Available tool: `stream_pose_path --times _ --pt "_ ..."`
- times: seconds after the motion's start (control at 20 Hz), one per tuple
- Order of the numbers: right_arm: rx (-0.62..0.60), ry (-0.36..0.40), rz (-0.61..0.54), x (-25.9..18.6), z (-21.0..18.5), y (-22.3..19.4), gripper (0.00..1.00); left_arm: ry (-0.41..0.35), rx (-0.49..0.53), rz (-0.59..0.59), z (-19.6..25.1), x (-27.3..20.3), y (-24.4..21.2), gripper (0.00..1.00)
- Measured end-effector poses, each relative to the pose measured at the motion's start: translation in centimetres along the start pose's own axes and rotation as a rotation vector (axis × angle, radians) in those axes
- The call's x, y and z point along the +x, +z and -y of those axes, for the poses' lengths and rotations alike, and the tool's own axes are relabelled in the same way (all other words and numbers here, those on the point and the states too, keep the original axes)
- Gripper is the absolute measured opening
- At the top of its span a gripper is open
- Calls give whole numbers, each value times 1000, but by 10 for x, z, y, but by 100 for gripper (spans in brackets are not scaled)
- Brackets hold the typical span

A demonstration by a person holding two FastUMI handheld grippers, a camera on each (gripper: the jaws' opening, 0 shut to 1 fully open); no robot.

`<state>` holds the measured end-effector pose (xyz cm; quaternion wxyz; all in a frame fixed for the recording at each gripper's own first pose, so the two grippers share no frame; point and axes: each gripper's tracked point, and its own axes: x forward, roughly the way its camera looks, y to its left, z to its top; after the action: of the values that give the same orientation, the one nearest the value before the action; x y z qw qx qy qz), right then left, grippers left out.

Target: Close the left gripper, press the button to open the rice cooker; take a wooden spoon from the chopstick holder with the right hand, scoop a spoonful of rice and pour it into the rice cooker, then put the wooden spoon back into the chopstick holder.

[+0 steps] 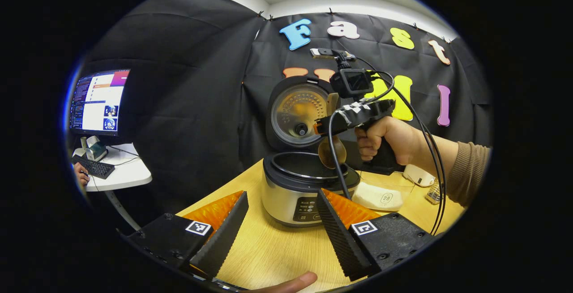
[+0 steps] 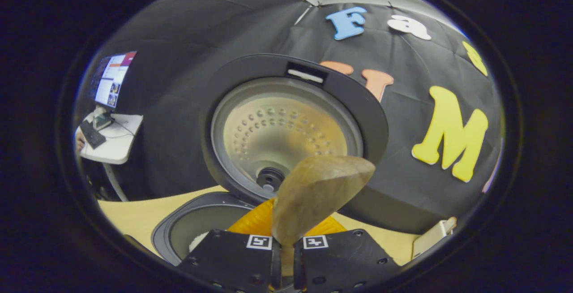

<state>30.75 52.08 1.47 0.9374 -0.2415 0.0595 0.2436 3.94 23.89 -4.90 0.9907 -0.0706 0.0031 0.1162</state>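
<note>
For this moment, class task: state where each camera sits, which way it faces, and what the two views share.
Left gripper view: rides the left gripper, open, facing the rice cooker across the table; a hand holds the right gripper beyond.
Right gripper view: rides the right gripper, shut on the wooden spoon, facing the raised lid.
Shared: cooker, spoon.

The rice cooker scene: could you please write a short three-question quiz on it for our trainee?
1. True or false: the rice cooker lid is shut.
2. What does the right tool grip?
A. a chopstick
B. the wooden spoon
C. a bowl
3. Fill in: the left tool is ____.

Key:
1. False, the lid stands open.
2. B.
3. Open, holding nothing.
</note>
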Motion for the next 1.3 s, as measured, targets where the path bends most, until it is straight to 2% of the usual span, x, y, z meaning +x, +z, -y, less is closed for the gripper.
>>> stream_pose_path --times 0.1,0.4,0.5,0.65,0.8,1.0,1.1,1.3 --pt "-58 -1 12 -3 -6 2 10 0 4 -1 1 0 -1 98" --pt "-51 -20 51 -23 -1 19 10 -8 -4 -4 5 1 -1 98" --pt "-37 -27 64 -29 8 22 10 -22 -4 -2 10 -1 0 100" --pt "21 -34 94 -41 24 26 10 -48 -11 0 18 0 2 98" --pt "73 -72 128 -58 51 33 11 -64 -11 1 25 -2 3 98" --pt "162 -149 163 -81 103 31 11 -49 -18 -6 21 -2 2 98" --pt "230 -189 173 -94 131 25 11 -42 -14 -6 21 -2 3 98" --pt "292 -276 172 -115 187 3 10 -50 -5 8 29 -7 9 98"
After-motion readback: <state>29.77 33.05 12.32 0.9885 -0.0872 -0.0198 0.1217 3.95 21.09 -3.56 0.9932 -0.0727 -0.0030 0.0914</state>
